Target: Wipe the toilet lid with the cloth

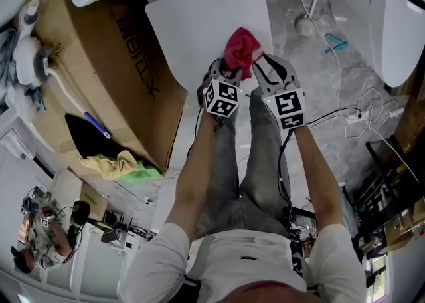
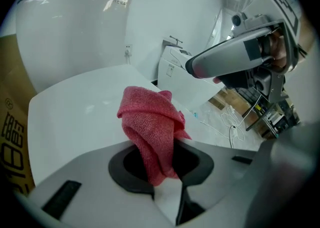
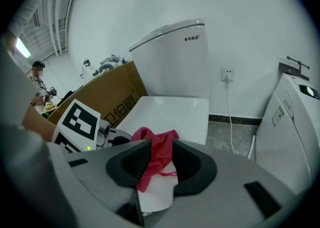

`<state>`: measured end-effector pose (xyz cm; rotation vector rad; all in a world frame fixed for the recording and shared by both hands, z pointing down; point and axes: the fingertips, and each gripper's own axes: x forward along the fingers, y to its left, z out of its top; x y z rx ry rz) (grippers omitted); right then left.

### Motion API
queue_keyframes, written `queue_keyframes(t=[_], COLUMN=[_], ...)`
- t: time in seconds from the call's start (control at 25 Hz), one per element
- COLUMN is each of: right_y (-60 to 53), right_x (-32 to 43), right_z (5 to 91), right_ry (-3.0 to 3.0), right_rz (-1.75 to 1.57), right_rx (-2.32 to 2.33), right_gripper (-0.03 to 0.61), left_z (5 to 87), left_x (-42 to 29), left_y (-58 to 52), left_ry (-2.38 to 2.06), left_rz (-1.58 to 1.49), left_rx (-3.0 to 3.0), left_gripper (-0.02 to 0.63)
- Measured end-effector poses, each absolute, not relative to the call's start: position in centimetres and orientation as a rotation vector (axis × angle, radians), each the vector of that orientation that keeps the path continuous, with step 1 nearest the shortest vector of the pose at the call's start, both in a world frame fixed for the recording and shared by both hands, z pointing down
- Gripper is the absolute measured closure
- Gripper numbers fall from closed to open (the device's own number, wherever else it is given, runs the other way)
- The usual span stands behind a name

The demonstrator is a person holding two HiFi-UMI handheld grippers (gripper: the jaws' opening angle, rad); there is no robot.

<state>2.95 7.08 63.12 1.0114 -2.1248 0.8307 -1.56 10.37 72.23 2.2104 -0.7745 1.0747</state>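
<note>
The red cloth (image 1: 240, 49) is bunched up over the near end of the shut white toilet lid (image 1: 199, 16). Both grippers meet at it from below. My left gripper (image 1: 224, 72) is shut on the cloth (image 2: 150, 122), which rises in a twisted bundle from between its jaws above the lid (image 2: 75, 117). My right gripper (image 1: 261, 64) is shut on another part of the cloth (image 3: 156, 154), with a thin fold pinched between its jaws. The left gripper's marker cube (image 3: 77, 122) sits close beside it. How much of the cloth touches the lid is hidden.
A big cardboard box (image 1: 99, 76) stands left of the toilet, with a yellow-green cloth (image 1: 123, 165) at its near edge. The cistern (image 3: 172, 57) rises behind the lid. A second toilet (image 1: 398, 22) and white cables (image 1: 358, 115) are on the grey floor to the right.
</note>
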Motion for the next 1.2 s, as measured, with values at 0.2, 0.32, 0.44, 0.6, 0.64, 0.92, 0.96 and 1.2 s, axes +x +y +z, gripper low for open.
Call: queue_keyframes(t=[0.2,0.32,0.44,0.6,0.64,0.92,0.96,1.2], right_y=[7.6,7.8,8.0,8.2,8.2,8.6,8.6,8.7], right_x=[0.9,-0.2,-1.2,-2.3,-2.5,-3.8,-4.0,-5.1], right_z=[62.9,62.9,62.8,62.9,63.0,63.1,63.1,63.1], right_ry=[-2.137,-2.145,-2.152,-2.170,-2.175,-2.175,-2.176,-2.180], right_rz=[0.812,0.796,0.784,0.739,0.725,0.709,0.706,0.694], right_rx=[0.965,0.935,0.911,0.865,0.853,0.814,0.811,0.781], right_gripper=[0.437,0.437,0.437,0.437,0.437,0.437,0.437,0.437], left_z=[72.2,72.2,72.3,72.2,72.2,72.3,72.2,72.2], left_x=[-4.4,-5.9,-7.3,-9.3,-9.8,-13.7,-14.3,-18.1], left_y=[10.7,10.8,11.0,11.0,10.9,11.0,11.0,11.4], left_ry=[-0.814,-0.844,-0.873,-0.917,-0.930,-1.011,-1.025,-1.105], left_rz=[1.075,1.071,1.070,1.064,1.062,1.068,1.070,1.087], left_rx=[2.184,2.166,2.148,2.122,2.116,2.060,2.050,1.986], left_gripper=[0.509,0.511,0.509,0.509,0.511,0.511,0.509,0.511])
